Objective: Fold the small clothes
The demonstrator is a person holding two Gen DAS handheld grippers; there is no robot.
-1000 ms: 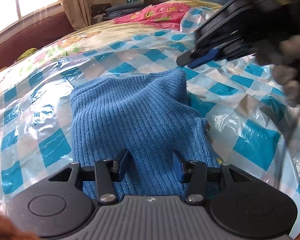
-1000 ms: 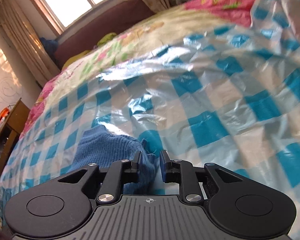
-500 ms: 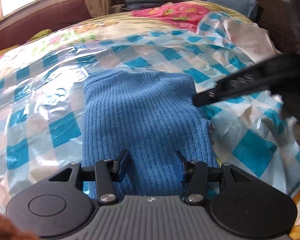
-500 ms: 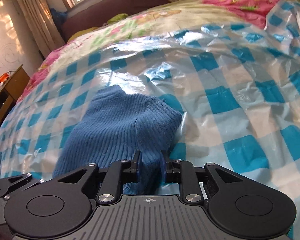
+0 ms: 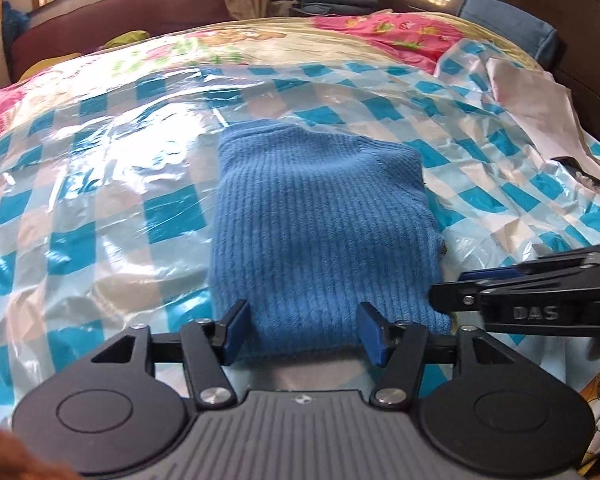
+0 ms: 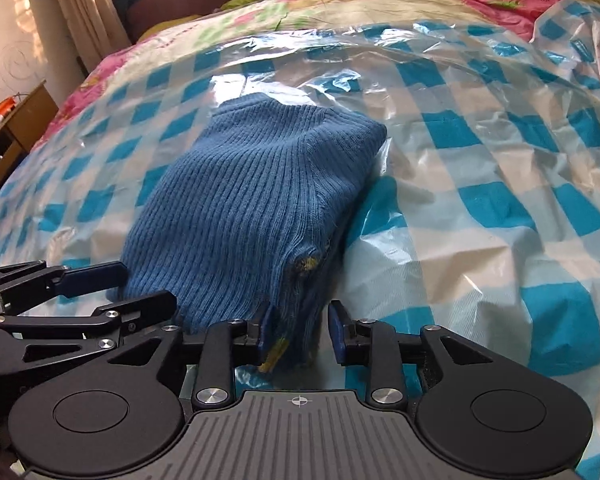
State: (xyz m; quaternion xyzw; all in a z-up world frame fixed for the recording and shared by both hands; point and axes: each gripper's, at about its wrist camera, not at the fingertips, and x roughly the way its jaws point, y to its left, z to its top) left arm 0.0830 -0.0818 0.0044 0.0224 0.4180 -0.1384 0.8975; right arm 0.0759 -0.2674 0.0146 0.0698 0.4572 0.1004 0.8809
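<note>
The blue ribbed sweater (image 5: 320,232) lies folded into a thick block in the middle of the frame, on the checked plastic sheet (image 5: 100,208) spread over the bed. The left gripper (image 5: 302,334) sits at its near edge at the bottom centre, jaws just opened wide, the cloth between them but unpinched. The right gripper (image 6: 302,334) straddles the near right corner, where the layered edges stack — its jaws have also just been opening, and neither pad looks to press the knit. It looks soft, light and floppy; I'd say it will sag and unfold if lifted by one point. The glossy plastic may let it slide. Best taken by the stacked edge, both near corners together.
</note>
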